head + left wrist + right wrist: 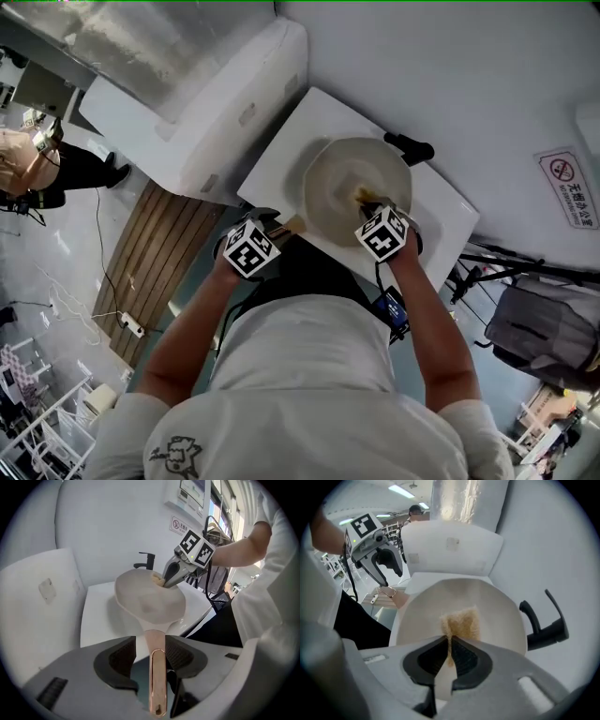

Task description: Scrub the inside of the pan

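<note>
Above the white desk (281, 150), near the far edge by the black tap (541, 625), your left gripper (151, 656) is closed on the copper-coloured handle (157, 677) and holds the cream pan (497, 606) in the air. Your right gripper (449, 651) is pinched tight on a tan scrubbing pad (461, 623), which lies against the inside of the pan, close to its middle.

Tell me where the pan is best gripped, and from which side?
Grip the pan by its long, slim handle, coming from the free end as the left gripper does: it sticks out past the rim, leaving the inside free for the sponge.
</note>
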Demonstrator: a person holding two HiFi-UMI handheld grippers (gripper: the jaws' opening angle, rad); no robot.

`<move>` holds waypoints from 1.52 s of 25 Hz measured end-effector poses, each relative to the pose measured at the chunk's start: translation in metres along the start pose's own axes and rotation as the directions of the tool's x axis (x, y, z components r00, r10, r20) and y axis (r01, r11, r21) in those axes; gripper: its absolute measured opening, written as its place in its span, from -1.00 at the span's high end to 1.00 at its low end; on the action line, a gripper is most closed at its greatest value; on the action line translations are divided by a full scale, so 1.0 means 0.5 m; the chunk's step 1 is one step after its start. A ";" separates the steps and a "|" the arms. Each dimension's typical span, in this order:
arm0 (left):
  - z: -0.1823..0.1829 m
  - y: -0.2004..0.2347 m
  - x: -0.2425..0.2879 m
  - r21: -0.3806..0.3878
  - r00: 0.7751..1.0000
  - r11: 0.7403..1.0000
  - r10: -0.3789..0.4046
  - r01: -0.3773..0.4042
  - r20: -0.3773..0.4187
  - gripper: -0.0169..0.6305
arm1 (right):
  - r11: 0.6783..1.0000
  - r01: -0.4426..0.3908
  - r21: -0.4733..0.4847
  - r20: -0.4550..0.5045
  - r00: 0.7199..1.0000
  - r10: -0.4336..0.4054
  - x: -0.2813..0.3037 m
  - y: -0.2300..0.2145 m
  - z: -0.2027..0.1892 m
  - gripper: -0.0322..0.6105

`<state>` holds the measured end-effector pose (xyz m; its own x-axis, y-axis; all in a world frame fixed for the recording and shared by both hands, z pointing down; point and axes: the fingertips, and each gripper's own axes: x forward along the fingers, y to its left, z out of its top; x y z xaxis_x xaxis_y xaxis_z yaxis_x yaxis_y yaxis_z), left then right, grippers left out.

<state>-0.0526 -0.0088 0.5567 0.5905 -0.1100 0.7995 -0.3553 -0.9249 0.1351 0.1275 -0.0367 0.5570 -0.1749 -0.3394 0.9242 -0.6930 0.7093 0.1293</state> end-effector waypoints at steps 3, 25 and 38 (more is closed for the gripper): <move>0.020 -0.007 -0.029 -0.003 0.999 1.000 0.007 -0.007 0.046 0.35 | 0.998 0.023 0.064 0.055 0.998 -0.027 -0.039 0.003 0.008 0.82; 0.299 -0.193 -0.306 -0.168 0.783 0.985 0.128 -0.031 0.609 0.73 | 0.954 -0.034 0.298 0.586 0.795 -0.155 -0.482 0.057 -0.078 0.83; 0.352 -0.460 -0.342 -0.251 0.720 0.963 0.240 -0.094 0.651 0.95 | 0.981 -0.113 0.159 0.730 0.682 -0.040 -0.669 0.130 -0.247 0.83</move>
<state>0.0557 0.1586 0.2861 0.8118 -0.5378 0.2274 -0.5796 -0.7895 0.2019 0.2274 0.1996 0.3006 -0.6021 -0.7110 0.3632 -0.7714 0.6354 -0.0349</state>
